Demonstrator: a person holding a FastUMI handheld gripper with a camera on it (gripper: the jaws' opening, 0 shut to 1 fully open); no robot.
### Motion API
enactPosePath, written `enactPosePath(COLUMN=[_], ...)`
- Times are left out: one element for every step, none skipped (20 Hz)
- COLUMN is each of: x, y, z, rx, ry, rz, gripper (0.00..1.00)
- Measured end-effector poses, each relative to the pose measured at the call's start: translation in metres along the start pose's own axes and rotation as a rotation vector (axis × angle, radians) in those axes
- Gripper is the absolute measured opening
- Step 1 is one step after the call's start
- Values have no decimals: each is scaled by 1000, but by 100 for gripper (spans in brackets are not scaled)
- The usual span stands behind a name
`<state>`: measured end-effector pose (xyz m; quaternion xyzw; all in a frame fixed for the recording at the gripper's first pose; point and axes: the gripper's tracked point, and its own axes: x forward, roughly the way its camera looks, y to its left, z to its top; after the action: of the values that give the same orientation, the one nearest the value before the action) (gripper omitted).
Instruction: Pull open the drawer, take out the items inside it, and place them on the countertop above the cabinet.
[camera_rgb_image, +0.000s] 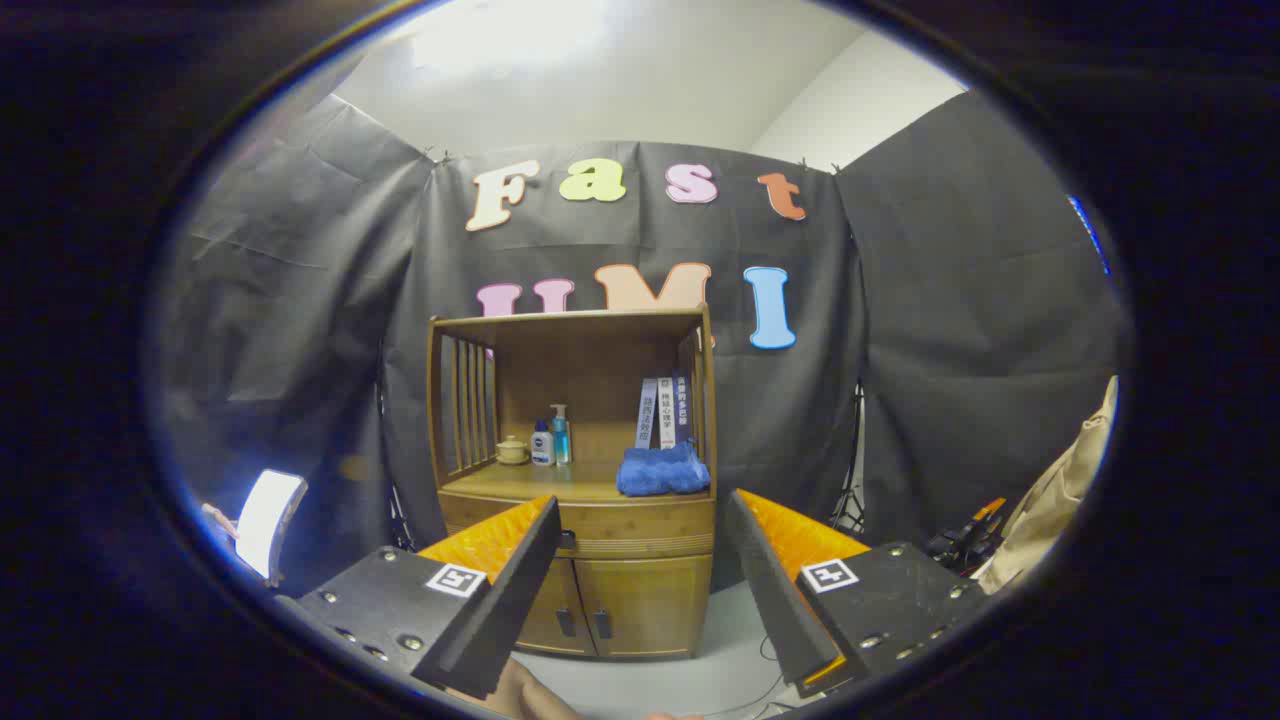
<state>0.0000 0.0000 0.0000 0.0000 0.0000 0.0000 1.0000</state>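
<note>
Between the two fingers, at the near end of the scene, the gripper (640, 530) stands wide open with nothing in its grasp. Its fingers frame a wooden cabinet (590, 480) that stands well beyond them at 12 o'clock. The drawer (625, 528) runs across the cabinet's front just under the countertop (540, 485) and is shut, its left end hidden behind the left finger. Two closed doors (620, 605) sit below it. On the countertop, a folded blue towel (662, 470) lies at the right, at 1 o'clock from the fingers. Upright books (664, 410) stand behind the towel. Two small bottles (551, 438) and a little lidded pot (512, 450) stand toward the left, at 11 o'clock. Off at 9 o'clock, a bright lamp panel (266, 520) glows.
</note>
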Motion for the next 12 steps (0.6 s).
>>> enactPosePath(x=[-1,-2,-2,-2,-2,-2,-1,-1,-1,-1,-1,-1], y=[1,1,2,3,3,3,4,4,4,4,5,5], z=[-2,-2,-3,-2,-2,-2,-2,-2,-2,-2,-2,-2], rx=[-1,-1,-3,-5,-5,-5,-5,-4,-4,-4,-5,-5], ry=[2,4,6,4,4,4,3,4,4,3,4,4], rz=[0,1,2,5,5,6,7,9,10,10,9,10], gripper=[99,99,99,99,99,99,99,99,99,99,99,99])
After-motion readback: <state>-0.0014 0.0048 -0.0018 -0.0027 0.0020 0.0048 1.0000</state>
